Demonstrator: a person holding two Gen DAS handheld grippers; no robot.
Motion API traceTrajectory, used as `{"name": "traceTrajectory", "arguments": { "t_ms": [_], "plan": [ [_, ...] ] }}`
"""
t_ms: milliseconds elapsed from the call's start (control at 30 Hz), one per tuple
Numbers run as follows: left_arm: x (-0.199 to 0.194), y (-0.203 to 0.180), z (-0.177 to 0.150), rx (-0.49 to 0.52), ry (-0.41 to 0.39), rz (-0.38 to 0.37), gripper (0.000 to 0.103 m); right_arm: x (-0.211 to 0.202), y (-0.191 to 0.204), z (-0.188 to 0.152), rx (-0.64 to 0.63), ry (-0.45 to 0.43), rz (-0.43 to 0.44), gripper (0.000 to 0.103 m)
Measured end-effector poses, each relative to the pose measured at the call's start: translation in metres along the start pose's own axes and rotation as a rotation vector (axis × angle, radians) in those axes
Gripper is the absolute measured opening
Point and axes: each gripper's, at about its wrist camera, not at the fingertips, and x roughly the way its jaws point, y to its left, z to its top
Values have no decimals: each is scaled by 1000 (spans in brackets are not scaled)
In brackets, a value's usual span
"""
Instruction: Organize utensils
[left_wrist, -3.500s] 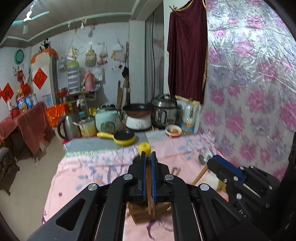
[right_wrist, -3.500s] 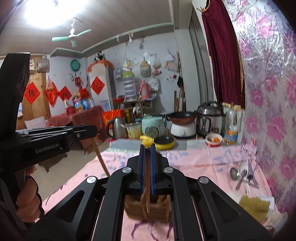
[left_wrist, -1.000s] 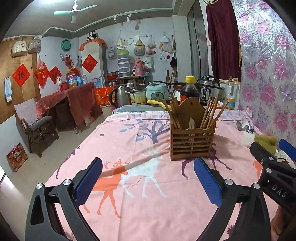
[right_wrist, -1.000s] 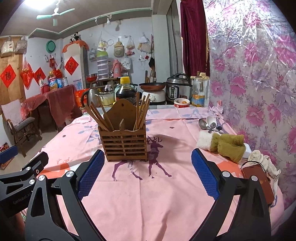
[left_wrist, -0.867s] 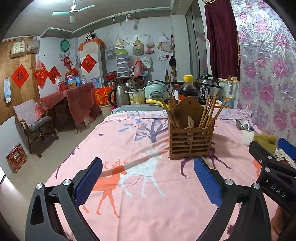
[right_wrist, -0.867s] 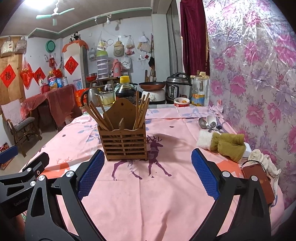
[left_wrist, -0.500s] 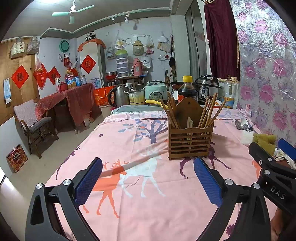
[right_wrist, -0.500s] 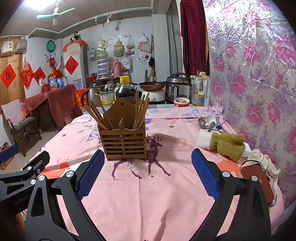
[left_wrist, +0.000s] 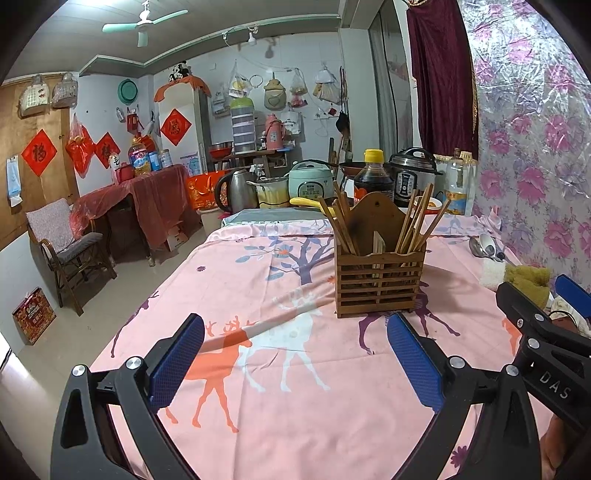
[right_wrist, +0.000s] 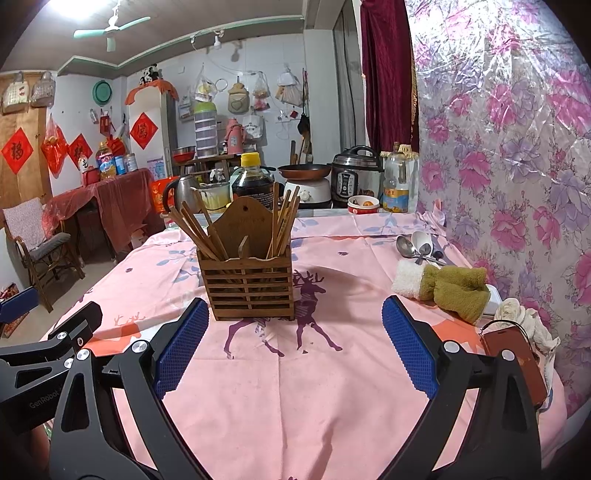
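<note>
A slatted wooden utensil holder (left_wrist: 378, 282) stands upright on the pink deer-print tablecloth (left_wrist: 280, 369); it also shows in the right wrist view (right_wrist: 251, 286). Several wooden chopsticks (left_wrist: 341, 225) lean in both its compartments (right_wrist: 201, 230). My left gripper (left_wrist: 295, 354) is wide open and empty, held back from the holder. My right gripper (right_wrist: 295, 339) is wide open and empty, just in front of the holder. Metal spoons (right_wrist: 415, 243) lie at the table's right side.
A green and white cloth (right_wrist: 443, 286), a brown phone case (right_wrist: 517, 360) and a white rag (right_wrist: 517, 314) lie at the right edge. A dark sauce bottle (right_wrist: 253, 182), kettle, rice cookers and a pan stand behind the holder. A chair (left_wrist: 62, 247) stands on the floor at the left.
3.5 s ago both grippers were shut on chopsticks above the holder. They have let go, opened wide and drawn back; in the last second almost nothing moved.
</note>
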Motion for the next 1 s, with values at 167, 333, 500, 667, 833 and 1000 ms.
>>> {"name": "traceTrajectory", "arguments": {
  "t_ms": [167,333,500,667,833,1000],
  "plan": [
    [0,0,0,-2,1,0,97,-1,0,1,-1,-2,1,92],
    [0,0,0,0,-1,3,97,-1,0,1,-1,-3,1,92],
    [0,-1,0,2,-1,3,97,-2,2,2,-2,-4,2,92],
    [0,-1,0,0,0,2,97,-2,2,1,-2,-4,2,92],
    [0,-1,0,1,0,3,97,-2,2,1,-2,-5,2,92],
    [0,-1,0,2,-1,3,97,-2,2,1,-2,-4,2,92]
  ]
}}
